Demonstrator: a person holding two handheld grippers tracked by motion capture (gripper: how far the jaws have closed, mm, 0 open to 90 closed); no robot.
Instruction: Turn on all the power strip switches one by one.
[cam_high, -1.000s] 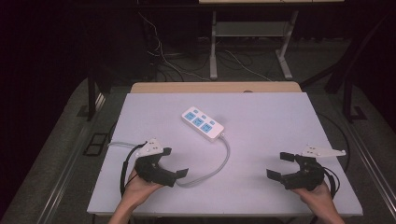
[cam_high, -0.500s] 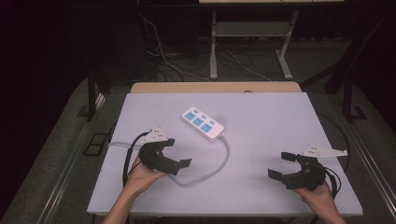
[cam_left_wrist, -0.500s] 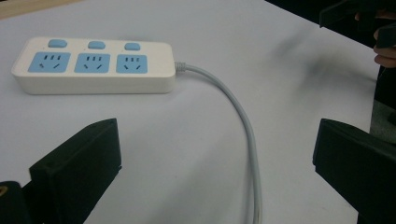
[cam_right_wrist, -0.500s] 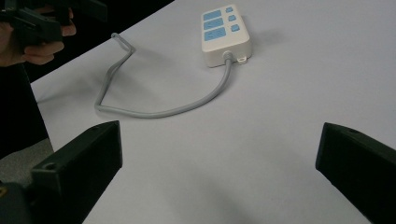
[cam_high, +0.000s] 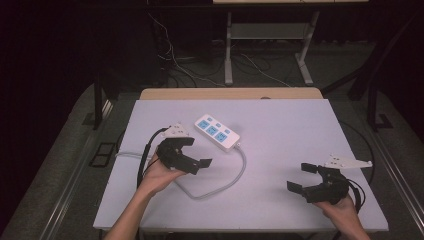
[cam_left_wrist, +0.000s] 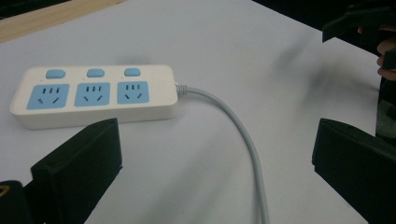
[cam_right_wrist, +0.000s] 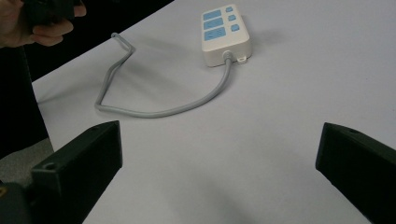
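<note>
Currently: power strip (cam_high: 217, 132) on table (cam_high: 300, 130), both grippers empty.
Left gripper (cam_high: 192, 151) spread, near strip; right gripper (cam_high: 300, 177) spread, well apart. Advice: straddle the strip's body squarely, avoiding its cord (cam_high: 235, 175).

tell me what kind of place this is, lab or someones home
Most likely a lab or recording room, not a home: a bare white table holds just a power strip, dark floor behind it is strewn with cables near a metal stand, and a person holds the left hand-held gripper.

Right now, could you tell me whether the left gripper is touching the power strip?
Apart. The left gripper view shows bare table between the left gripper's open jaws and the power strip.
</note>
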